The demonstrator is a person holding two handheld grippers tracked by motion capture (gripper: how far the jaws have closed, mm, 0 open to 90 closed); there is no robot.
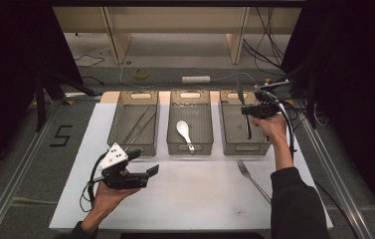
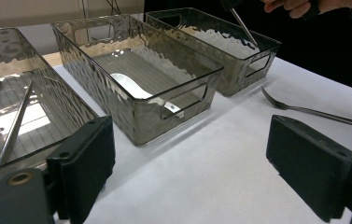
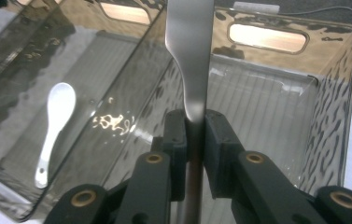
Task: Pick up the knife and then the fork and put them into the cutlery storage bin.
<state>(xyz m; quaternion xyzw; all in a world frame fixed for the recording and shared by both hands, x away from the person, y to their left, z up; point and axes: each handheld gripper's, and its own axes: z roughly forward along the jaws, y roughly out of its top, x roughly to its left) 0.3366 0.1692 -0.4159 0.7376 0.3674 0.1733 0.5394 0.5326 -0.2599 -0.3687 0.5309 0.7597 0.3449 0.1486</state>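
My right gripper (image 1: 247,110) (image 3: 194,116) is shut on a flat steel utensil (image 3: 190,56) (image 1: 248,128), held upright over the right-hand clear bin (image 1: 223,130) (image 3: 337,93). The utensil's lower end hangs inside that bin, also visible far off in the left gripper view (image 2: 244,25). My left gripper (image 1: 144,163) (image 2: 190,158) hovers open and empty above the white mat (image 1: 190,199), in front of the left bin (image 1: 120,119). A steel fork (image 1: 252,179) (image 2: 313,110) lies on the mat in front of the right bin.
The middle bin (image 1: 171,124) (image 2: 131,116) holds a white spoon (image 1: 184,132) (image 2: 131,86) (image 3: 54,126). The left bin holds thin metal chopsticks (image 1: 138,127) (image 2: 15,121). Metal rails run along both table sides, and cables lie behind the bins.
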